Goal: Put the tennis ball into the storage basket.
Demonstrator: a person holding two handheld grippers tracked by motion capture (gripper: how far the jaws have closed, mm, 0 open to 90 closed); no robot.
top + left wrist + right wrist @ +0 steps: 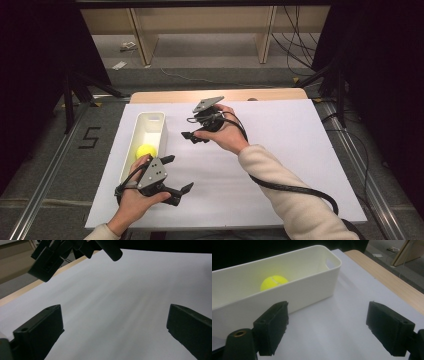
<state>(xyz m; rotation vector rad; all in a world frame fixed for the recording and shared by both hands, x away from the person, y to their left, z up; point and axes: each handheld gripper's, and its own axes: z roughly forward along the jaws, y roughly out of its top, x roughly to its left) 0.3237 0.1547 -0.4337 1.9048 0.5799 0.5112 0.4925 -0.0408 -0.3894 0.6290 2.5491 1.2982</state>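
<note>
Inside the white bin point(161, 120) rests the yellow ball point(146, 151), while both the left tool point(175, 175) and right tool point(192, 136) hover beside it, jaws spread and empty, apparently finished dropping it.

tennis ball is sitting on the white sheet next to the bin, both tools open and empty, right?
Not quite: the tennis ball lies inside the white bin, not beside it, as the right gripper view shows. The rest holds: the left tool and right tool are both open and empty.
</note>
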